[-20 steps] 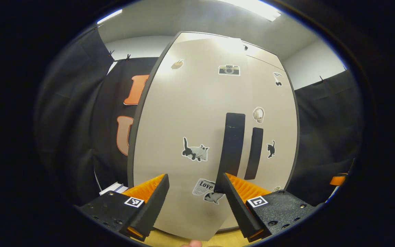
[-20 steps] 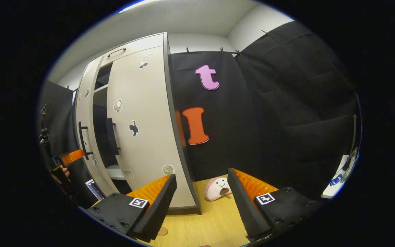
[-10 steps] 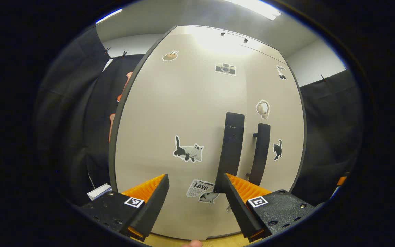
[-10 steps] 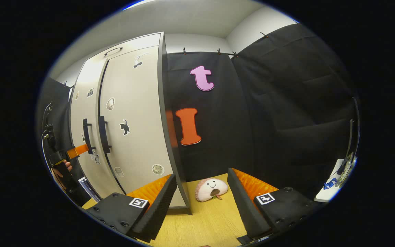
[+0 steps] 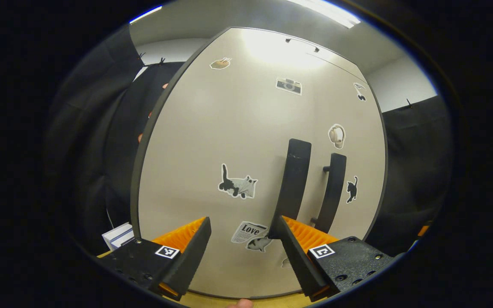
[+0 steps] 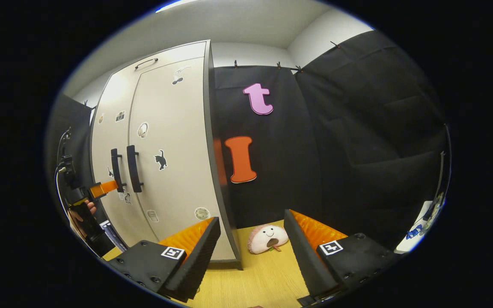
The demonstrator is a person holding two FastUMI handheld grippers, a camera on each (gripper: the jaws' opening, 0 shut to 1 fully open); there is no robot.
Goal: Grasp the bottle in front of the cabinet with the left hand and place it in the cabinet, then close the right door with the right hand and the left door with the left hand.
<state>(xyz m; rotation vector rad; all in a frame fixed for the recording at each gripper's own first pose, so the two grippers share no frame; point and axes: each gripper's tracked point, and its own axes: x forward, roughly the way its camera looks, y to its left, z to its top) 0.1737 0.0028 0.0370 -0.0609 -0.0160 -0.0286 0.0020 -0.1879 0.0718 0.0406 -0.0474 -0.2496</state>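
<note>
Now bottle hidden behind cabinet (image 6: pixel 173 141) doors (image 5: pixel 212 162).

The left gripper (image 5: pixel 242 239) is held level, jaws spread wide — a hand (image 6: pixel 84 212) grips it from below. The right gripper (image 6: pixel 253 239) gapes just as wide, holding nothing.

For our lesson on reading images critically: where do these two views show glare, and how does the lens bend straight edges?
Left gripper view: a ceiling light washes out the top of the cabinet door, and the cabinet's straight sides bow outward into an oval. Right gripper view: the cabinet is evenly lit, its dark side edge curving; the plush toy on the floor stays sharp.
</note>
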